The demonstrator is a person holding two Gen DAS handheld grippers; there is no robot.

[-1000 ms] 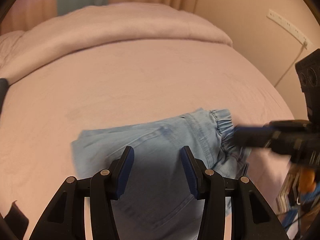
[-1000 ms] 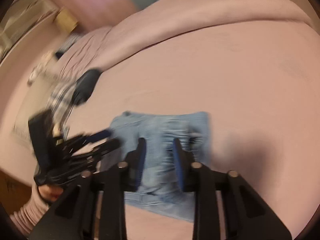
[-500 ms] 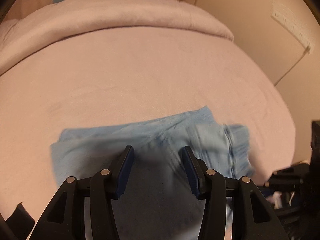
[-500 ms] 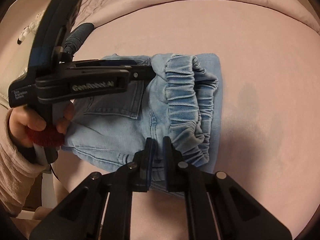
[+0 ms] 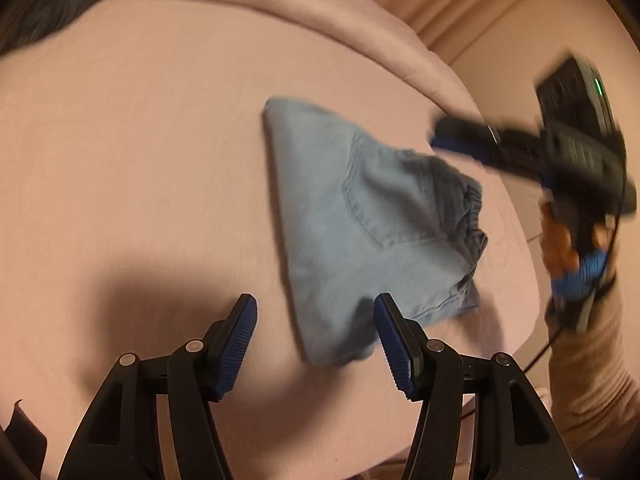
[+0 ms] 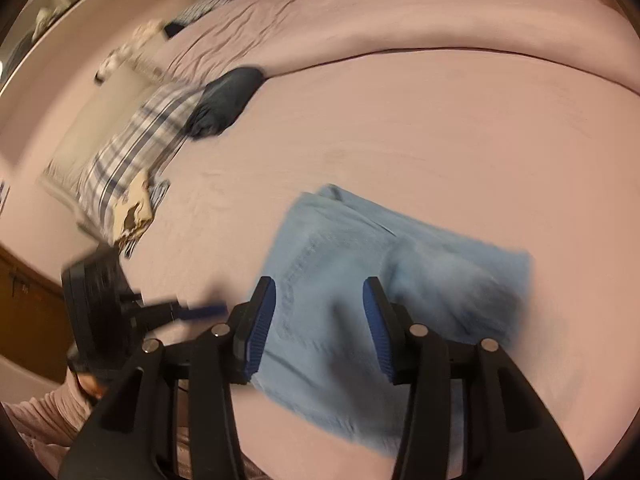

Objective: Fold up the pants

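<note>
Pink bed [image 5: 140, 140]: folded pants [image 5: 360, 220] lie free. Your left gripper [image 5: 316, 332] and right gripper [image 6: 320, 320] jaws are opening, empty. Only the right view shows the plaid cloth [image 6: 136, 148].

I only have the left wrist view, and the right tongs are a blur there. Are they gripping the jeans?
Observer: No. The right wrist view shows the right tongs opening, with no denim pinched between them; the folded jeans lie on the bed beneath.
Operator: Anything on the bed outside my frame?
Observer: A plaid cloth lies near the bed's left edge, next to a dark garment.
</note>
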